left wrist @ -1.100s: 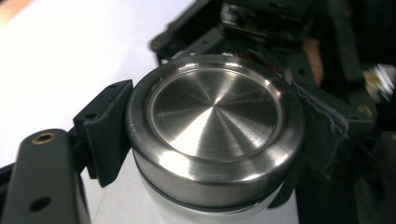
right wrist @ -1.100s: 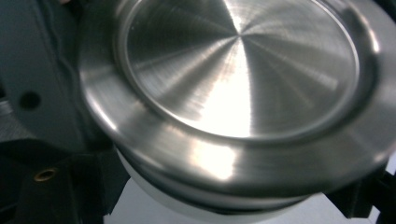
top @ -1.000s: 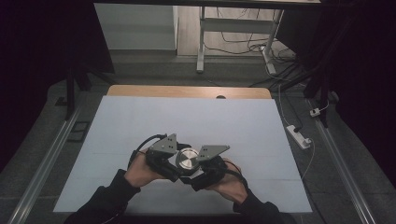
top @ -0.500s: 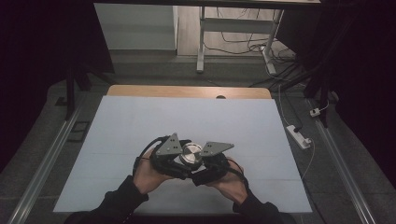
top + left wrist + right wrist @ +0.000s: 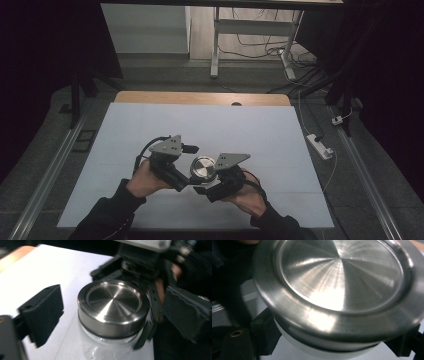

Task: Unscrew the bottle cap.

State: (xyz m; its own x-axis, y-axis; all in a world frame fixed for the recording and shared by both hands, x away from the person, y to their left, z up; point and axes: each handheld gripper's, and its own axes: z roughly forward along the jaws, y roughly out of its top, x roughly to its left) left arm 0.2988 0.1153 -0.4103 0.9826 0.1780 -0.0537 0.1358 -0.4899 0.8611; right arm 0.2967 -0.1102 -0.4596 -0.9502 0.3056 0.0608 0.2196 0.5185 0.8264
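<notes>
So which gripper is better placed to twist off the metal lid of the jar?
Probably the left. The right gripper already clamps the jar below the lid, steadying it, while the left gripper stands open with its jaws on either side of the lid.

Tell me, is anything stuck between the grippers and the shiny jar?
Nothing visible is. The jar with its steel lid sits right between the left gripper and the right gripper, with only bare white table around it. Whether the jaws press the glass is hard to tell.
</notes>
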